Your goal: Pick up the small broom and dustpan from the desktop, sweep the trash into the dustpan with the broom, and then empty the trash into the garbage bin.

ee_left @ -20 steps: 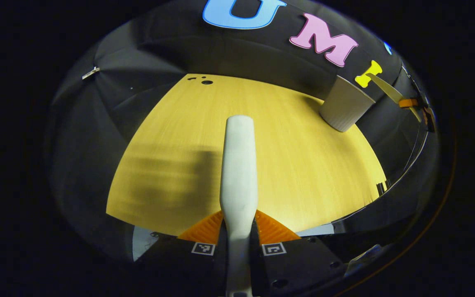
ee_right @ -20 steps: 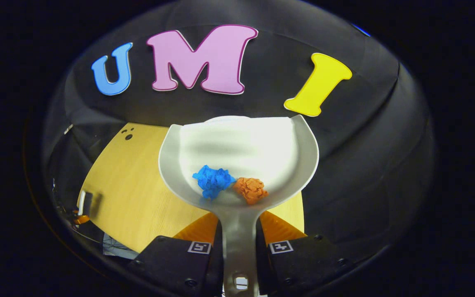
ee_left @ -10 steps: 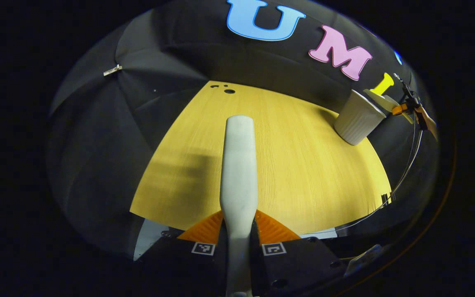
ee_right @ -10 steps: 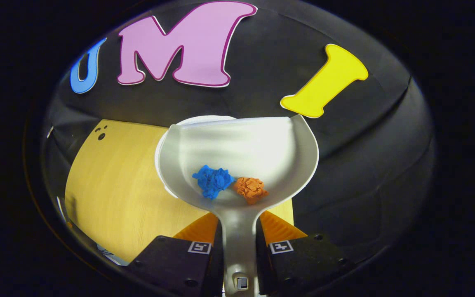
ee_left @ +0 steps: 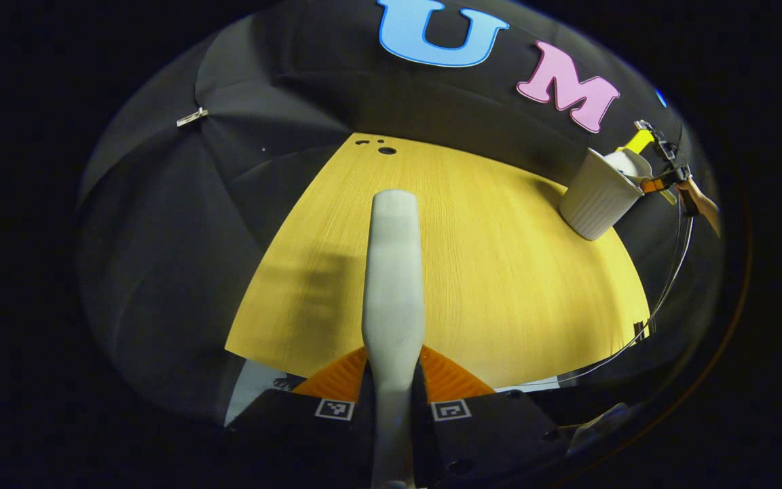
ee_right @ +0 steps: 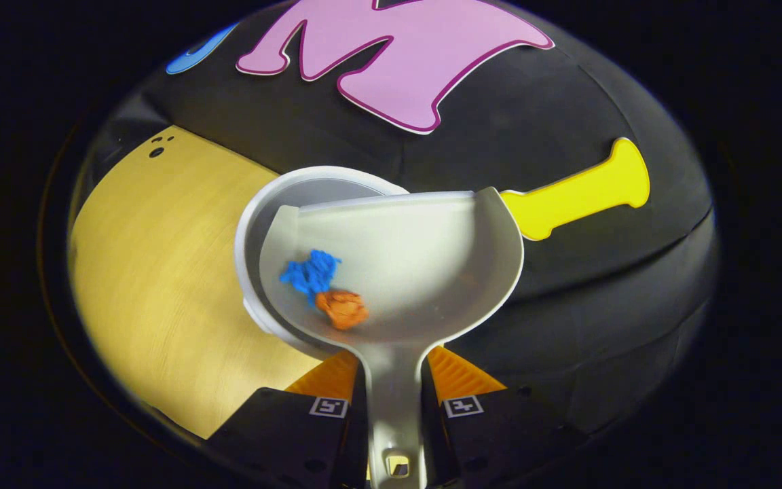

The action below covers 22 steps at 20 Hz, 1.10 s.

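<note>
In the right gripper view my right gripper (ee_right: 392,373) is shut on the handle of the white dustpan (ee_right: 418,265), which is held tilted over the white garbage bin (ee_right: 255,210). A blue paper wad (ee_right: 309,272) and an orange paper wad (ee_right: 342,309) lie in the pan's left half. In the left gripper view my left gripper (ee_left: 392,370) is shut on the pale broom handle (ee_left: 394,272), which points out over the wooden desktop (ee_left: 499,272). Far right in that view stands the garbage bin (ee_left: 598,197), with the dustpan (ee_left: 635,166) and the other gripper (ee_left: 669,178) above its rim.
The black cloth wall (ee_left: 180,224) runs behind and beside the desktop. Three small dark holes (ee_left: 381,146) mark the desktop's far corner. A thin cable (ee_left: 662,299) hangs by the desktop's right edge.
The right gripper has moved closer over the bin and rolled the dustpan leftward; both wads slid to the pan's left side. The left gripper with the broom handle has barely shifted.
</note>
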### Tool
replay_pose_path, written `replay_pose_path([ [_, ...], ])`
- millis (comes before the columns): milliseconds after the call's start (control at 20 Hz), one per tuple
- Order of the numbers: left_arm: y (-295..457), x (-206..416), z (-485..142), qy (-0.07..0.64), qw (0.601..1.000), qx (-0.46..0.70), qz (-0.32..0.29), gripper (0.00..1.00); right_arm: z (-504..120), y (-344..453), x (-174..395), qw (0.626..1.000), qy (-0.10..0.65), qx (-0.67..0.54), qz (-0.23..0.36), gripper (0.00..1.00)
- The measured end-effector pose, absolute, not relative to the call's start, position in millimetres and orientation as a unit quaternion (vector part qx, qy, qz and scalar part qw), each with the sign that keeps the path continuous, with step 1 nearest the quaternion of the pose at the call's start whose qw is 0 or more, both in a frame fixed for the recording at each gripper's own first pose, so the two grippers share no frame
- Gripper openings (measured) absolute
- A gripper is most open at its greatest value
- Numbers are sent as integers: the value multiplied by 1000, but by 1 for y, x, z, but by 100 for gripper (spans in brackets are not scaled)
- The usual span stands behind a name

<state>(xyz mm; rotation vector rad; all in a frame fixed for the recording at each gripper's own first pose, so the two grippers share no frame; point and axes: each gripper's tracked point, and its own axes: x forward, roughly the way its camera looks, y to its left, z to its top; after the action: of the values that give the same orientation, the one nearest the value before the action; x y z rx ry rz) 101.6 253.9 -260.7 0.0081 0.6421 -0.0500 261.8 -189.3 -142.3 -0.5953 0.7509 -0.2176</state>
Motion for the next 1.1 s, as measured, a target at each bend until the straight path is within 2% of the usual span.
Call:
replay_pose_path([
  [200,255,110,-247,308,951,18,-25,27,-147,-200,277,868,351,-327,-125,36],
  [700,231,122,-245,315,948,-18,-34,27,-134,-203,290,802,315,-488,-142,36],
  [1000,221,128,-251,323,945,-31,-44,27,-118,-197,290,729,296,-598,-151,36],
  [1100,218,131,-252,324,944,-45,-48,27,-118,-201,291,716,290,-619,-145,36],
])
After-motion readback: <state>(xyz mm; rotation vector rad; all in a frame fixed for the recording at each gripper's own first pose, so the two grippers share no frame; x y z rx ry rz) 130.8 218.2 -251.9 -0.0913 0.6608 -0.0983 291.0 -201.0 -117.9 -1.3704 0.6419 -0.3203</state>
